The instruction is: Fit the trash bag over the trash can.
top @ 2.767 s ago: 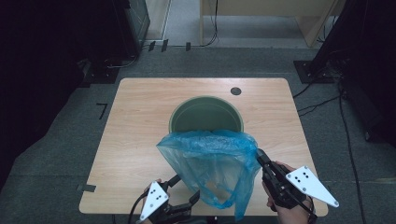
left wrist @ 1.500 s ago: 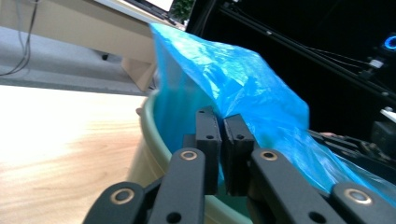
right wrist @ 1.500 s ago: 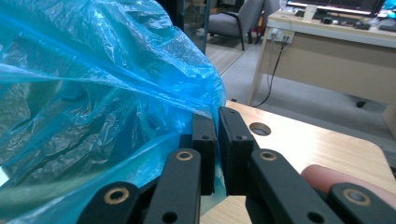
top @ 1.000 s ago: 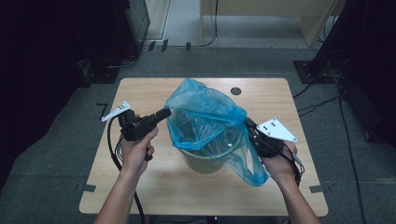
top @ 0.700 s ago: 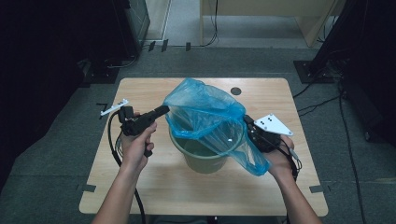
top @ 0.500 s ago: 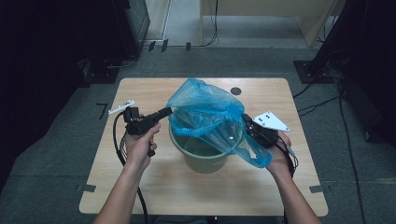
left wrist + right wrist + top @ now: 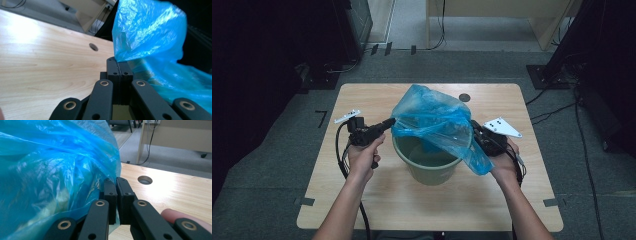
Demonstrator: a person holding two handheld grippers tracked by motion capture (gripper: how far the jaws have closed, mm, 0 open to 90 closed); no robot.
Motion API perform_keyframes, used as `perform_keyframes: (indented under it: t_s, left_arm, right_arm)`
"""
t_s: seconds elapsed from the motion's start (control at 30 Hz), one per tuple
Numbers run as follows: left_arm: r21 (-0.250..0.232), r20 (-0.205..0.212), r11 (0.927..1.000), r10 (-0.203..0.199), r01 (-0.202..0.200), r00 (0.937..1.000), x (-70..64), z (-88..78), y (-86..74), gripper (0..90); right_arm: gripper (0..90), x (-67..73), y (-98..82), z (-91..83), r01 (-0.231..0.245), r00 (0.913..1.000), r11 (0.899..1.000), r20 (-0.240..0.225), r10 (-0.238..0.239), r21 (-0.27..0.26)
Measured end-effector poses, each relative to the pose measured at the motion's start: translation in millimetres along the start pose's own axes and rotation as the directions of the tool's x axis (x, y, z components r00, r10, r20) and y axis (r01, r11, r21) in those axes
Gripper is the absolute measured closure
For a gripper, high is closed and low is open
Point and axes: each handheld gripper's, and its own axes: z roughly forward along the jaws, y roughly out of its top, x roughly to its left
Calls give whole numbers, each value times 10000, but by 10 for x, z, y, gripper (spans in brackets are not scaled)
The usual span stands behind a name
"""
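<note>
A crumpled blue plastic bag (image 7: 432, 115) is stretched over an olive-green bucket (image 7: 427, 167) standing mid-table. My left gripper (image 7: 392, 121) is at the bucket's left rim, shut on the bag's edge; in the left gripper view the film (image 7: 150, 32) rises from the pinched jaw tips (image 7: 117, 61). My right gripper (image 7: 473, 125) is at the right rim, with a flap of bag hanging down beside it. In the right gripper view its jaws (image 7: 116, 181) stand almost together, with the bag (image 7: 50, 170) bunched against the left one and film running in between them.
The light wooden table (image 7: 362, 100) has a round cable hole (image 7: 464, 97) behind the bucket. Dark equipment, cables and grey floor surround the table. A wooden desk stands at the back.
Both hands have come down and the bag has sunk with them onto the bucket's rim. The flap hanging at the right side is shorter than before.
</note>
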Motion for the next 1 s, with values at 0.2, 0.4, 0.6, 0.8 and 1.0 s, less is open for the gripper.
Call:
perform_keyframes:
  t_s: [0.2,0.4,0.6,0.8,1.0]
  left_arm:
    - [259,-104,9997,22,-19,9999,71,6,-50,900]
    - [375,173,9976,578,-585,9982,-24,-204,-41,900]
    - [355,810,9912,1243,-1275,9889,-198,-537,-111,900]
    - [600,1768,9894,1198,-1322,9769,-237,-758,-280,900]
    - [-671,1527,9529,3027,-2957,9408,-351,-970,-537,490]
  right_arm:
    - [860,26,28,-44,105,9999,9993,-60,-107,-366]
    - [820,0,13,-93,191,9996,9991,-180,-198,-388]
    - [853,22,29,-336,508,9977,9945,-398,-546,-914]
    - [884,119,56,-613,682,9948,9886,-663,-777,-1342]
    - [898,244,43,-809,1050,9882,9833,-956,-1200,-1489]
